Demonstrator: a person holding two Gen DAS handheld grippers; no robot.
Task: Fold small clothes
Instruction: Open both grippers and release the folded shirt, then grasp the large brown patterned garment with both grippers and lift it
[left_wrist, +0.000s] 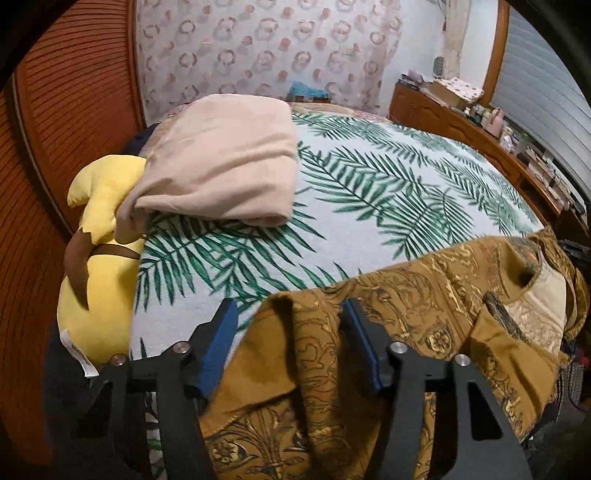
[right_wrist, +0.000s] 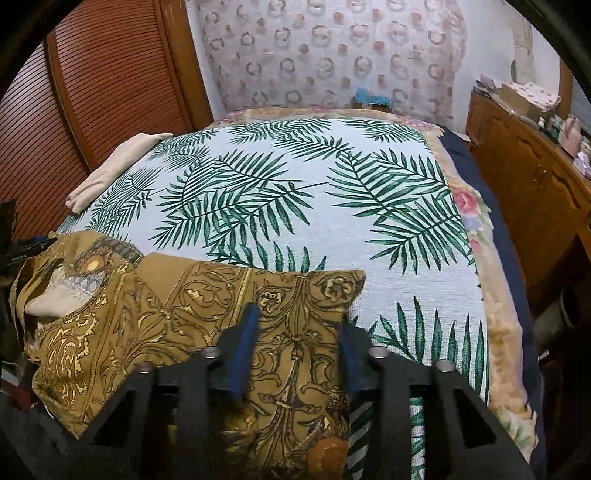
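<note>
We have the brown gold-patterned garment spread at the bed's six o'clock edge, left gripper and right gripper each half-open astride a corner, pads not visibly pinching, ready to lift a fold.

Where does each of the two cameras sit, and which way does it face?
Left wrist: on the left gripper, facing along the bed; blue fingers straddle a fold of the brown patterned garment.
Right wrist: on the right gripper, same heading; fingers straddle the garment's other corner.
Shared: garment, palm-leaf bedspread, folded beige cloth, louvred doors.
</note>
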